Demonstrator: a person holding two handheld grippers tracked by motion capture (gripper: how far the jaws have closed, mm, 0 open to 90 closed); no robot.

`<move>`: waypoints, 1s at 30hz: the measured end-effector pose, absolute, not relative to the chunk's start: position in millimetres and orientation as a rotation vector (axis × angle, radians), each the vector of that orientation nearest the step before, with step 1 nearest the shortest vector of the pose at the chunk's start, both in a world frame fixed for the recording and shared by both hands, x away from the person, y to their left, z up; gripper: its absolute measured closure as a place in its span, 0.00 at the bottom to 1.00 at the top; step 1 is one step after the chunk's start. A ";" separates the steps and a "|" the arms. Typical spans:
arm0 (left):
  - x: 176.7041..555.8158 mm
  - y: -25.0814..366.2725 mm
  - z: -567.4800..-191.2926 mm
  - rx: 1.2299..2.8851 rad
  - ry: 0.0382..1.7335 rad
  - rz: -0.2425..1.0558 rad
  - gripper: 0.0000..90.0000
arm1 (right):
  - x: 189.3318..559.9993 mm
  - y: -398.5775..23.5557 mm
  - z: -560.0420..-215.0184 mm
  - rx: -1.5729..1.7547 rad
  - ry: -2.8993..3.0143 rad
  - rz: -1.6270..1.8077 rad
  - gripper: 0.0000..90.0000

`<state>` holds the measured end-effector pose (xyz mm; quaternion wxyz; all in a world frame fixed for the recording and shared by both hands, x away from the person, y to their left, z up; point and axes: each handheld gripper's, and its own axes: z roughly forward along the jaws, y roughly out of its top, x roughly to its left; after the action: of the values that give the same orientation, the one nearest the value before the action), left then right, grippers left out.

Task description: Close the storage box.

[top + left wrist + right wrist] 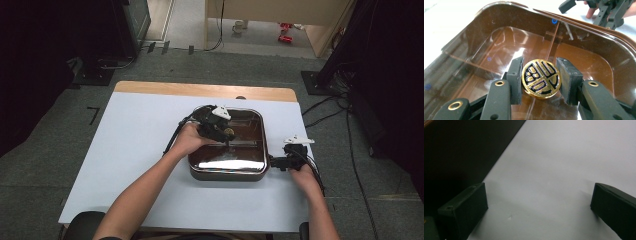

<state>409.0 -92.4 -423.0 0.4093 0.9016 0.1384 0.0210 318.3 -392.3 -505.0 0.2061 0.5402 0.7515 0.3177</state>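
Fingers [515, 75] of the left gripper [540, 78] press on both edges of a round gold-and-black disc [540, 78], gripping it just above the floor of the glossy brown tray [469, 40] that sits mid-table on the white sheet [135, 150]. Right of the tray, the right gripper [539, 205] rests low over the sheet beside the tray's edge, its jaws spread wide with nothing between them.

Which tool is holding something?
The left tool, over the brown tray: its pads clamp a gold-and-black disc. The right tool is open beside the tray, nothing between its pads.
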 end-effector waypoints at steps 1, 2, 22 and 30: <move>410.2 -92.8 -423.6 2.269 0.339 0.036 0.66 | 318.3 -392.3 -505.0 1.505 2.094 0.885 0.00; 410.2 -92.8 -423.6 2.269 0.339 0.036 0.66 | 318.3 -392.3 -505.0 1.505 2.094 0.885 0.00; 416.4 -83.1 -414.8 2.154 0.421 -0.025 0.55 | 318.2 -392.3 -505.0 1.506 2.093 0.885 0.00; 411.3 -61.5 -404.0 2.206 0.443 0.024 0.48 | 318.1 -392.3 -505.0 1.505 2.094 0.884 0.00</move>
<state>411.3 -61.5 -404.0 0.4310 0.8846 0.1777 0.0097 318.1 -392.3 -505.0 0.2062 0.5401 0.7517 0.3174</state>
